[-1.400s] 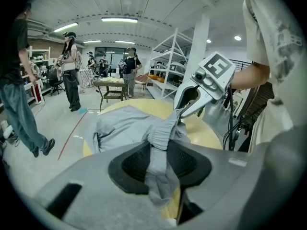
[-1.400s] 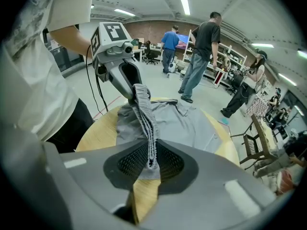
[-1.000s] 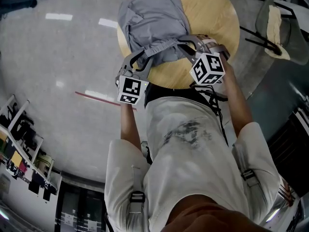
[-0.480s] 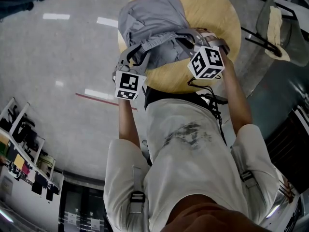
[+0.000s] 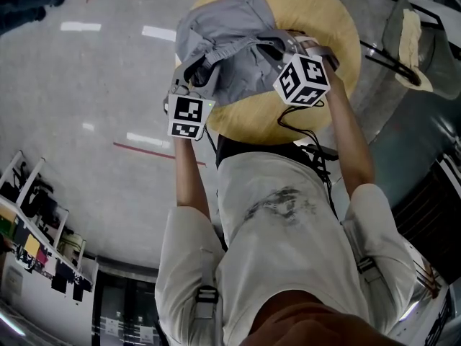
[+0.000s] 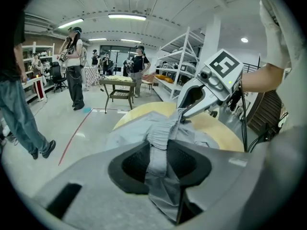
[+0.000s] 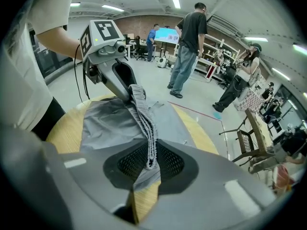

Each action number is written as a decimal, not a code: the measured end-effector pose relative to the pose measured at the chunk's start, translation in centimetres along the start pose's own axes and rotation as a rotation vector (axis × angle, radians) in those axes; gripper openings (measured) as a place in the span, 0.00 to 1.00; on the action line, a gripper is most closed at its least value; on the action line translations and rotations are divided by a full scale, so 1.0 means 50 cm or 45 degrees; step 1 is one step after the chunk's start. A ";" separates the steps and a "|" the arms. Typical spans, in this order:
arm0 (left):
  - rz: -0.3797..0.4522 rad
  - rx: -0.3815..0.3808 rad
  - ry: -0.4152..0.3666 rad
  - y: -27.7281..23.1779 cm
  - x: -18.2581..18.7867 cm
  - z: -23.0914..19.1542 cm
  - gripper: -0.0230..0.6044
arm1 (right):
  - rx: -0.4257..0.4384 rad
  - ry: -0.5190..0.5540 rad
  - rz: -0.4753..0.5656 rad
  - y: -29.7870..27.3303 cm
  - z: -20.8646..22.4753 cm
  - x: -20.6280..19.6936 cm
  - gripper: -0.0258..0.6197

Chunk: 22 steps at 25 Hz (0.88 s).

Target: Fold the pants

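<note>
Pinching a strip of the grey pants (image 6: 125, 137), the left gripper (image 6: 160, 169) has its jaws closed partway onto the cloth. The cloth runs as a narrow band between the two dark pads, and both pads press on it. The right gripper (image 7: 149, 163) is clamped the same way, with a slimmer gap between its jaws. It grips the gathered waistband (image 7: 143, 113), whose ribbed edge passes straight between the pads.

Each gripper view shows the other gripper facing it, holding the far end of the same band. The waistband is stretched between the two tools and lifted clear of the round wooden table (image 5: 328, 20).

From the head view, both grippers are over the table's near side, the left one close to its left rim and the right one further in. Their marker cubes face up toward the camera. The rest of the pants lies in a rumpled heap on the left part of the table, reaching its left edge. The right part of the tabletop is bare wood.

The person (image 5: 288, 251), in a pale shirt, stands against the table's near edge with both forearms stretched over it. A chair (image 5: 421, 42) stands on the floor to the right of the table, apart from it. A red line (image 5: 155, 150) crosses the glossy floor to the left of the table. Several onlookers (image 7: 189, 47) stand well beyond the table's far side.
</note>
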<state>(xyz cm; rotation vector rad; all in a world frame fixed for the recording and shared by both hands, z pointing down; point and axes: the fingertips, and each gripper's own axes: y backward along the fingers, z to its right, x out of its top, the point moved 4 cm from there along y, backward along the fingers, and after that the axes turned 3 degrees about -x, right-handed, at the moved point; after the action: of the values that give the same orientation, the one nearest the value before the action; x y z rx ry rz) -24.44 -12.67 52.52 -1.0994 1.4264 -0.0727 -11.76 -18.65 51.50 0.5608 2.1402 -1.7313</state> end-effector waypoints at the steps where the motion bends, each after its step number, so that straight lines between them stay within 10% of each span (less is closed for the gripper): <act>1: 0.002 0.001 0.008 -0.005 0.000 -0.008 0.23 | -0.001 -0.002 -0.004 -0.006 0.005 0.000 0.13; 22: 0.008 0.096 0.055 -0.072 0.004 -0.100 0.25 | -0.131 -0.035 -0.082 -0.087 0.079 0.000 0.17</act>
<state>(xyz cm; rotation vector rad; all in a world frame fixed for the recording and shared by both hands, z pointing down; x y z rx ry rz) -26.43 -17.52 55.81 -1.0365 1.4544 -0.1456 -13.90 -23.33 54.39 0.4424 2.2358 -1.6399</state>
